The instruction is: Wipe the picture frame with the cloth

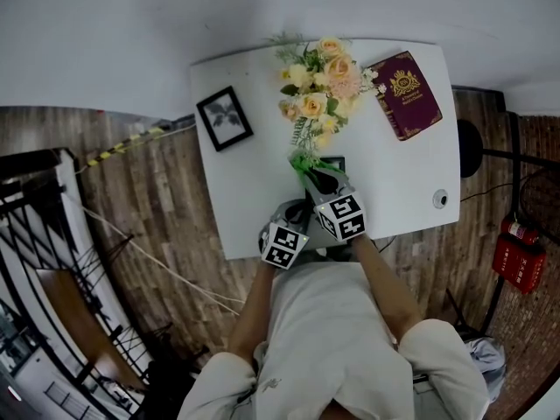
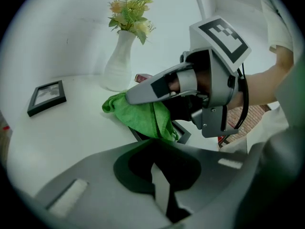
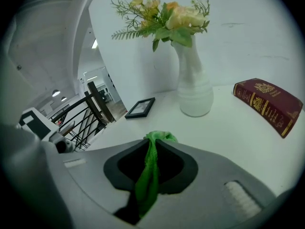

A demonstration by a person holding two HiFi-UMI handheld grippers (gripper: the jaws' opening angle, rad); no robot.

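Observation:
A green cloth (image 1: pixel 306 166) (image 2: pixel 143 116) is pinched in my right gripper (image 1: pixel 317 180) (image 3: pixel 155 140), which is shut on it; a strand runs back through the jaws (image 3: pixel 148 175). The cloth rests on a small dark picture frame (image 1: pixel 334 162) (image 2: pixel 185 133) lying on the white table (image 1: pixel 262 199), near its front edge. My left gripper (image 1: pixel 297 213) (image 2: pixel 153 144) sits just left of it with its jaws shut. The frame's near edge disappears behind those jaws, so I cannot tell whether they touch it. Most of the frame is hidden by cloth and gripper.
A second black picture frame (image 1: pixel 224 118) (image 2: pixel 46 96) (image 3: pixel 140 107) lies at the table's left. A white vase of flowers (image 1: pixel 319 81) (image 3: pixel 193 87) stands behind the cloth, a dark red book (image 1: pixel 407 94) (image 3: pixel 267 104) at the right. A stair railing (image 1: pixel 35 234) lies left.

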